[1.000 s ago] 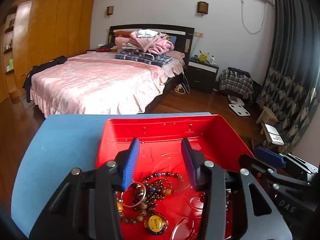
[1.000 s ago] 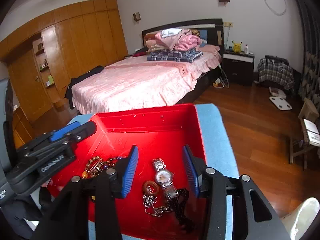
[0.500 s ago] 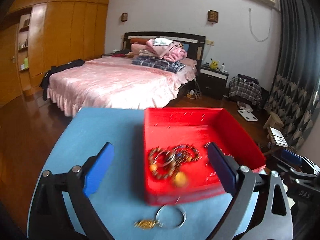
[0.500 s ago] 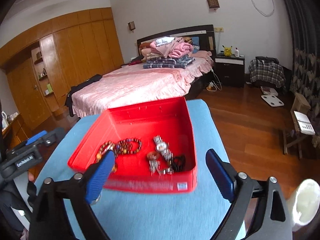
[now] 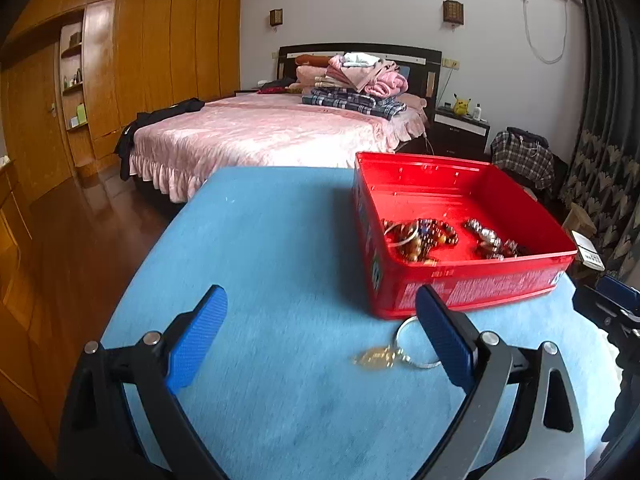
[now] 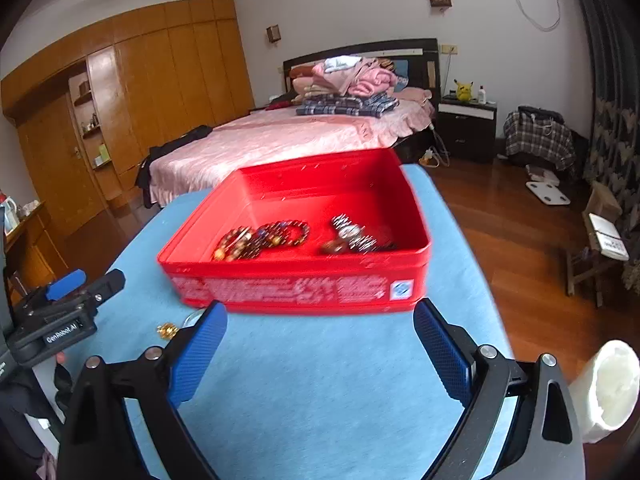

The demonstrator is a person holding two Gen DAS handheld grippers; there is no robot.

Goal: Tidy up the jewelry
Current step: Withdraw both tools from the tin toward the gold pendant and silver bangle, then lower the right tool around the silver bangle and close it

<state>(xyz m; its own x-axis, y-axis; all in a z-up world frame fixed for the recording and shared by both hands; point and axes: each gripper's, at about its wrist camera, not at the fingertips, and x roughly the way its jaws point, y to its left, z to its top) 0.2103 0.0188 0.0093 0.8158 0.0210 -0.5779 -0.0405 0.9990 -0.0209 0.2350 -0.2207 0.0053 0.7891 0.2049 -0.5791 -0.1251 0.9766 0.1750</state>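
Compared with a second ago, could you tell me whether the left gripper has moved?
Yes. The left gripper has pulled back out of the red box and now hovers, open, over the blue table.

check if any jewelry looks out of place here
One piece does: a silver ring with a gold charm lies on the blue table just outside the red box, while the other jewelry sits inside.

Red box (image 5: pixel 460 280) w/ bead bracelets (image 5: pixel 420 236), watch (image 5: pixel 486 236), bangle (image 5: pixel 416 344) outside

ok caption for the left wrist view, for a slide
Open left claw above a blue table, silver ring with gold charm lying outside the red jewelry box.
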